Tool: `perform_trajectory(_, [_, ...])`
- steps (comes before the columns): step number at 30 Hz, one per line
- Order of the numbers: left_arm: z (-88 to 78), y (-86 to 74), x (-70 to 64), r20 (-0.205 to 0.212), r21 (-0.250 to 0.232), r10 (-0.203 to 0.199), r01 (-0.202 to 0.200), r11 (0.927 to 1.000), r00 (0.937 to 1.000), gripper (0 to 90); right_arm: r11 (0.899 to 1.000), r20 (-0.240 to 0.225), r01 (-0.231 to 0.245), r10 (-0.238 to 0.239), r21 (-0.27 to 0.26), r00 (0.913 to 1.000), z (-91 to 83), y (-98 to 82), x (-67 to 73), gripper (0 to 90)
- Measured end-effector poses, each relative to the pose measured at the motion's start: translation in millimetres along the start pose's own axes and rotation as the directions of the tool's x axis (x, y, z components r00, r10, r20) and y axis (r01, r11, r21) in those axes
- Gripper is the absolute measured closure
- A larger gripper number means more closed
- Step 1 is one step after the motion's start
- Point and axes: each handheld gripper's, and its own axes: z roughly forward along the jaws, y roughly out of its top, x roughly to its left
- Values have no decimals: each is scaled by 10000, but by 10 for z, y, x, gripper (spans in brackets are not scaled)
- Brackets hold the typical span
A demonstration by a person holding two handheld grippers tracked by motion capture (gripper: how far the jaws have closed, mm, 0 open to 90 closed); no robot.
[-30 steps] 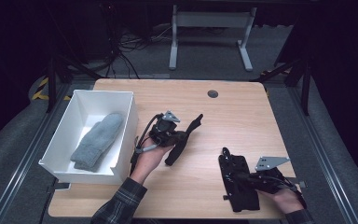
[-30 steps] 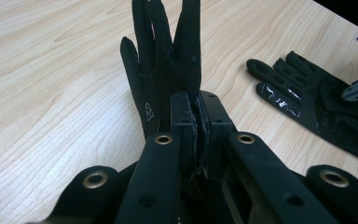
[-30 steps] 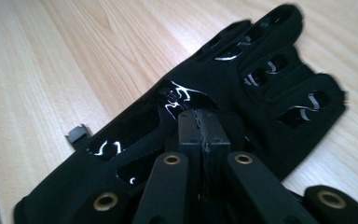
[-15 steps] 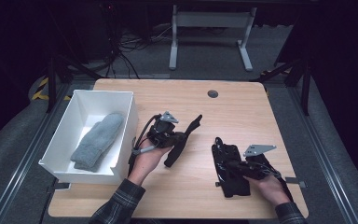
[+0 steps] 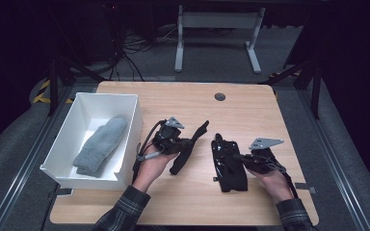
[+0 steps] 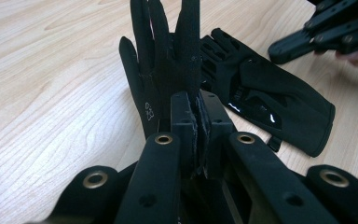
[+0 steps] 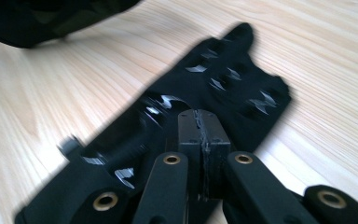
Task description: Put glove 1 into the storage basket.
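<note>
**Two black gloves on the table, one in each closed gripper's reach**

We find the left gripper (image 5: pixel 185 144) closed, its jaws pressed together on a black glove (image 6: pixel 165 70). In the left gripper view the cloth is pinched between the pads and the fingers of that glove stand up beyond the jaw tips. In the high view this held glove (image 5: pixel 189 150) runs on a slant from near left to far right, with its far tip pointing toward the table's middle. The left hand (image 5: pixel 149 166) grasps the gripper body from the near side.

We find the right gripper (image 5: pixel 236 158) closed as well, jaws meeting with no gap in the right gripper view. Its tips lie over the second glove (image 7: pixel 205 98); whether any cloth is caught between them we cannot tell. That glove (image 5: pixel 229 166) lies flat on the table (image 5: pixel 250 110), just right of the held one, cuff toward the near edge and fingers toward the far side, shiny grip patches showing. The right hand (image 5: pixel 272 180) holds the gripper from the near right.

The two gloves lie near each other at the table's middle, apart by a narrow strip of wood.

At the left edge stands a white bin (image 5: pixel 135 120). A grey mitten (image 5: pixel 101 144) lies inside it, well apart from both grippers.
</note>
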Motion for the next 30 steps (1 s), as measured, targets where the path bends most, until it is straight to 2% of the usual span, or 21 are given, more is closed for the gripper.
perform_trajectory(2, [-1, -2, -6, 6, -3, -11, 11, 10000, 10000, 865, 9999, 205, -37, 34, 118, 9998, -59, -69, -52, 898])
perform_trajectory(5, [-1, -3, 2, -24, 27, -17, 17, 10000, 10000, 865, 9992, 237, -144, 135, 385, 9996, -115, -170, -97, 898])
perform_trajectory(8, [0, -5, 14, -19, 19, -55, 55, 10000, 10000, 864, 9976, 64, -41, 37, 693, 10000, -108, -224, -79, 898])
perform_trajectory(12, [0, -9, 21, -21, 40, -88, 88, 10000, 10000, 865, 9952, -218, 183, -163, 958, 9996, -28, -215, -19, 898])
perform_trajectory(30, [73, 50, 0, 122, 36, -173, 172, 9998, 9998, 865, 9894, -1344, 1171, -1050, 858, 9853, 277, -13, 329, 897])
